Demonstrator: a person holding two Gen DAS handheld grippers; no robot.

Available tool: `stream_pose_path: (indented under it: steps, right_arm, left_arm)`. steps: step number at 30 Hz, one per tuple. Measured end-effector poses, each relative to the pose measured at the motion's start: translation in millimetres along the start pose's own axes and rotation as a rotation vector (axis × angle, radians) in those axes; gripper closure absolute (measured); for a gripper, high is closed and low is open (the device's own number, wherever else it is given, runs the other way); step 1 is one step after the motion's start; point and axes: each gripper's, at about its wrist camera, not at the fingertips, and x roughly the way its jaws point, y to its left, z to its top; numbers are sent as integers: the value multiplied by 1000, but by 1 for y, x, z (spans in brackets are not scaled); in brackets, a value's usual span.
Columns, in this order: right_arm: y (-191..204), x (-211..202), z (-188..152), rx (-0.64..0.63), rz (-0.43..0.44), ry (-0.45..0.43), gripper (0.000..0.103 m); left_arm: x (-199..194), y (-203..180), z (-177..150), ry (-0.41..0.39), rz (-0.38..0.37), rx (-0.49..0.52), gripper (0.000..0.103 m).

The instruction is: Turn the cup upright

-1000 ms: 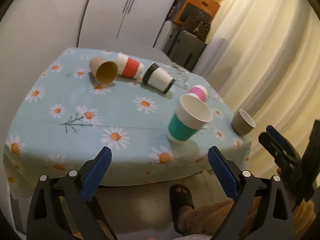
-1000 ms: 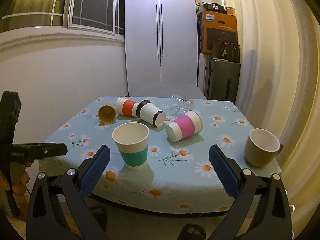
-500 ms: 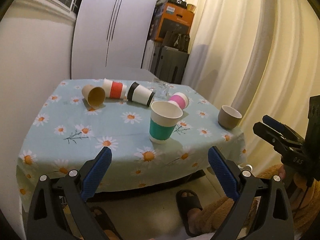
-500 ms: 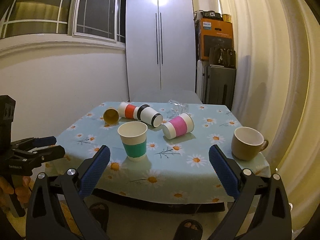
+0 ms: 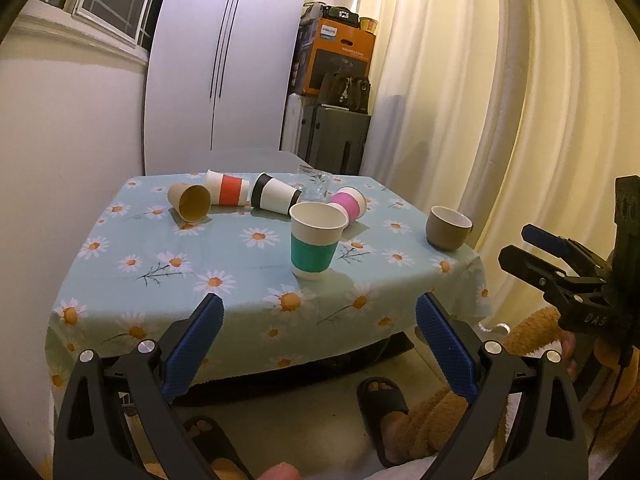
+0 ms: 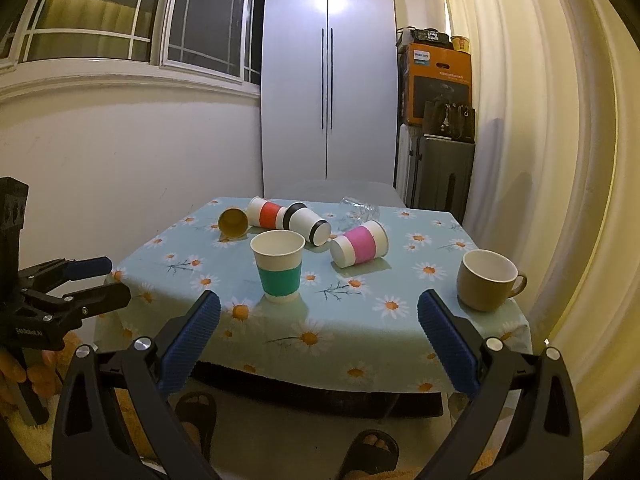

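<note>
A teal-banded paper cup (image 5: pixel 317 242) (image 6: pixel 279 266) stands upright near the table's front. Behind it lie on their sides a pink-banded cup (image 5: pixel 349 204) (image 6: pixel 360 244), a black-and-white cup (image 5: pixel 275 199) (image 6: pixel 306 222), a red-banded cup (image 5: pixel 228 193) (image 6: pixel 266 212) and a plain brown cup (image 5: pixel 190 202) (image 6: pixel 233 222). My left gripper (image 5: pixel 319 318) (image 6: pixel 102 278) is open and empty, held back from the table's front edge. My right gripper (image 6: pixel 319 316) (image 5: pixel 524 246) is also open and empty, off the front edge.
A brown mug (image 5: pixel 448 227) (image 6: pixel 488 280) stands upright at the table's right corner. A clear glass (image 6: pixel 358 212) lies at the back. The daisy tablecloth (image 6: pixel 360 332) hangs over the front edge. Sandalled feet (image 5: pixel 380 396) are under the table. Curtains hang at the right, a wardrobe behind.
Both grippers have drawn back and away from the table, so it looks smaller and farther. The cups have not moved. Both grippers stay open.
</note>
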Motion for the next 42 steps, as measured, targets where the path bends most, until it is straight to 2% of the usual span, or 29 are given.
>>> stream_pose_path:
  steps: [9, 19, 42]
  right_arm:
    - [4, -12, -1, -5, -2, -30, 5]
    - [6, -22, -4, -20, -29, -54, 5]
    - [4, -19, -8, -21, -35, -36, 5]
  left_arm:
    - [-22, -7, -6, -57, 28, 19, 9]
    - [-35, -9, -10, -80, 42, 19, 9]
    - [-38, -13, -12, -83, 50, 42, 9]
